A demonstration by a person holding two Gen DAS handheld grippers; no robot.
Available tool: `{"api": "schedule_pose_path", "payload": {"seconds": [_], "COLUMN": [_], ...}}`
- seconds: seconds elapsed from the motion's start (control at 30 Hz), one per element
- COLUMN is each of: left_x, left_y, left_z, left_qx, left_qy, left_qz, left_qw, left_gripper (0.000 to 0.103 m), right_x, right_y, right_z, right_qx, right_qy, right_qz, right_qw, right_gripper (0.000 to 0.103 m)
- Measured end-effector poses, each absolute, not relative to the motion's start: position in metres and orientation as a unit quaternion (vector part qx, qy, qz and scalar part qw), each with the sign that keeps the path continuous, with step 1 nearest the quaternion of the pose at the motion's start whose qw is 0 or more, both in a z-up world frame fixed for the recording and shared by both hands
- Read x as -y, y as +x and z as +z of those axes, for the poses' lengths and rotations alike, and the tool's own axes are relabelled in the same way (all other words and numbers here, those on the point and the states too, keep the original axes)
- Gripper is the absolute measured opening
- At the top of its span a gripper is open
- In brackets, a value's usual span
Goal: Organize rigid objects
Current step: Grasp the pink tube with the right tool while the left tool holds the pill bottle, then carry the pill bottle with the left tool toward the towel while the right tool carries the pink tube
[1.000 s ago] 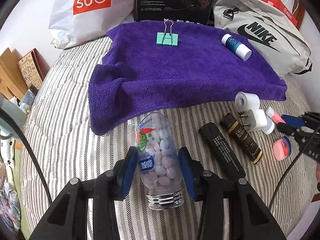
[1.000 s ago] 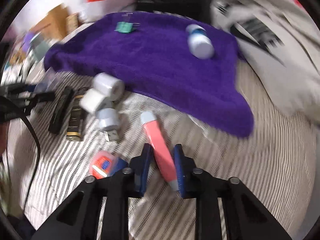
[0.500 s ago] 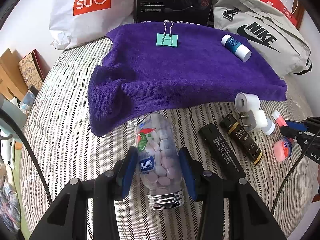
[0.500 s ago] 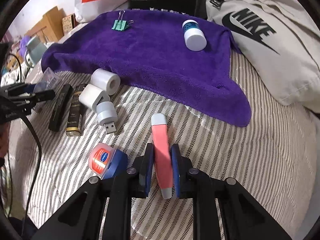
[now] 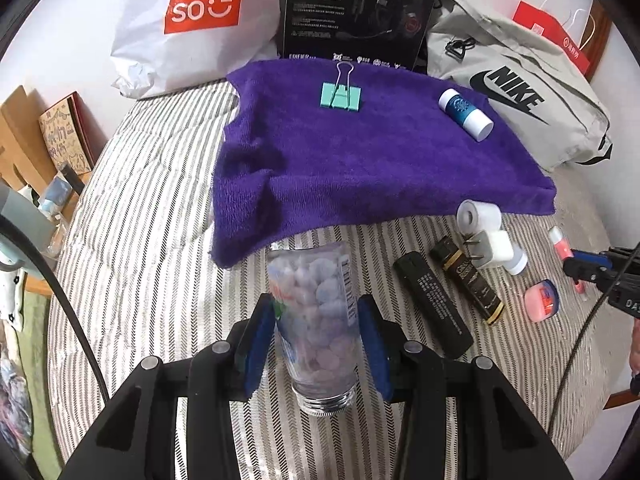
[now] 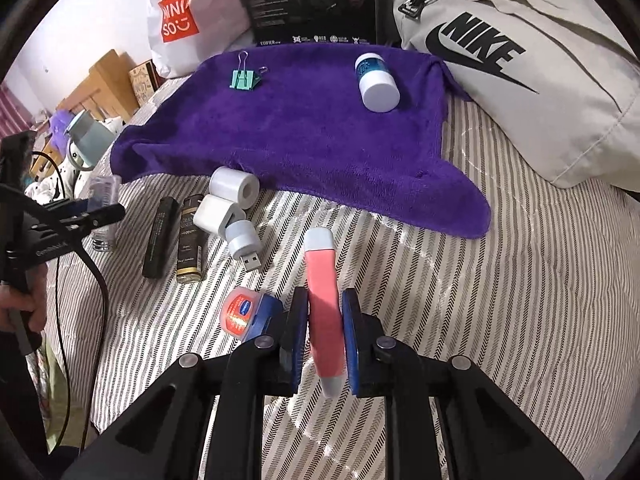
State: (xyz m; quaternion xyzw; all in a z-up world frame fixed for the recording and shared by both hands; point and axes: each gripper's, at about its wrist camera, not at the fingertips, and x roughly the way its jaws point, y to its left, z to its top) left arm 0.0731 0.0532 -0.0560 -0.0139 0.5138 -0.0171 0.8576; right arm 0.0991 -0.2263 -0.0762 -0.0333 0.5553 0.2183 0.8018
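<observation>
Bottle (image 5: pixel 316 316) rolled in left gripper (image 5: pixel 318 340); right gripper (image 6: pixel 325 336) level, clamping tube (image 6: pixel 323 300).

The left hand-held gripper (image 5: pixel 316 334) has its two blue pads pressed on both sides of a clear bottle (image 5: pixel 316 320), near the purple towel (image 5: pixel 360 160). The right hand-held gripper (image 6: pixel 324 332) is squeezed tight on a pink tube (image 6: pixel 324 304), also near the towel. A hand (image 6: pixel 24 300) holds the left one.

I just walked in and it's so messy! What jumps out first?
The big purple towel spread over the striped bed, with a green binder clip and a blue-and-white bottle on it. Up close, the left gripper brackets a clear bottle of candies, and the right gripper pinches a pink tube.
</observation>
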Motion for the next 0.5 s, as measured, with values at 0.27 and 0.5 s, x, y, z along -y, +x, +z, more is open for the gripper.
{"api": "schedule_pose_path", "payload": {"seconds": [0.27,0.5], "left_x": [-0.058,-0.053], "left_y": [0.080,0.083], "left_z": [-0.061,-0.076], "left_qx": [-0.520,-0.527], "left_qy": [-0.021,-0.025], "left_qz": [-0.021,-0.016], "left_qw": [0.854,0.850], "left_gripper": [0.040,0.040], "right_x": [0.224,0.223], "right_y": [0.103,0.102], "right_z": [-0.089,-0.097], "right_qx": [-0.566,-0.576], "right_qy": [-0.025,-0.023], "right_qz": [0.218,0.223], "right_qw": [0.795,0.786], "right_gripper": [0.017,0.017]}}
